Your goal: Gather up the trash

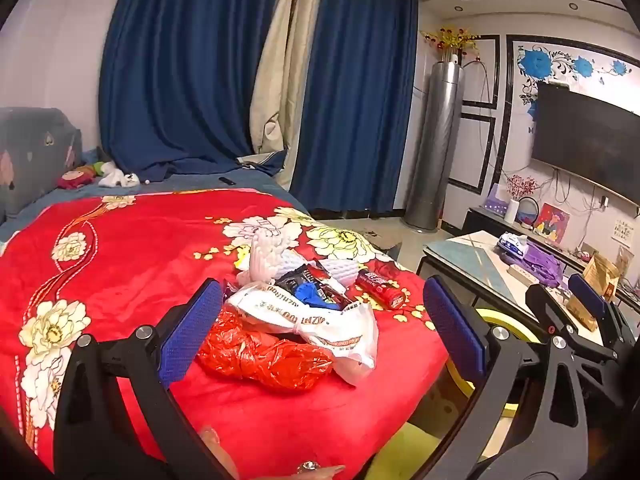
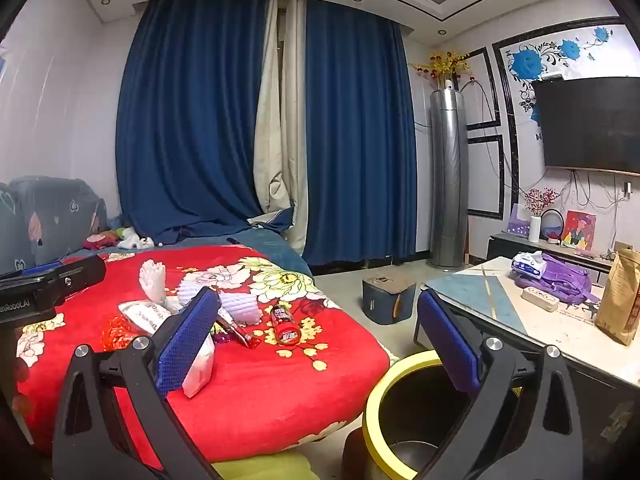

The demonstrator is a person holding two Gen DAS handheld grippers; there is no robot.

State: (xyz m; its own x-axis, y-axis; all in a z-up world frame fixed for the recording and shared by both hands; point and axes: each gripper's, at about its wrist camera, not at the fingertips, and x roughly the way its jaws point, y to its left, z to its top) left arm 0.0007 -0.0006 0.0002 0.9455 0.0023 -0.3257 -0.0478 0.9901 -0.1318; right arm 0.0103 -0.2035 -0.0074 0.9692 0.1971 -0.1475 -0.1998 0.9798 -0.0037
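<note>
My left tool (image 1: 322, 336) and right tool (image 2: 316, 340) both gape, holding nothing. The trash pile (image 1: 296, 320) sits near the bed's (image 1: 120, 248) right edge. Only my right view shows inside the yellow-rimmed bin (image 2: 412, 412) beside the bed.

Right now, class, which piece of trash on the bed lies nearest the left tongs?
The crumpled red plastic bag, just ahead of the open left tongs; the white bag and red bottle lie farther.

Home living room: curtains (image 2: 192, 120), television (image 2: 588, 124), sofa (image 2: 56, 216)
</note>
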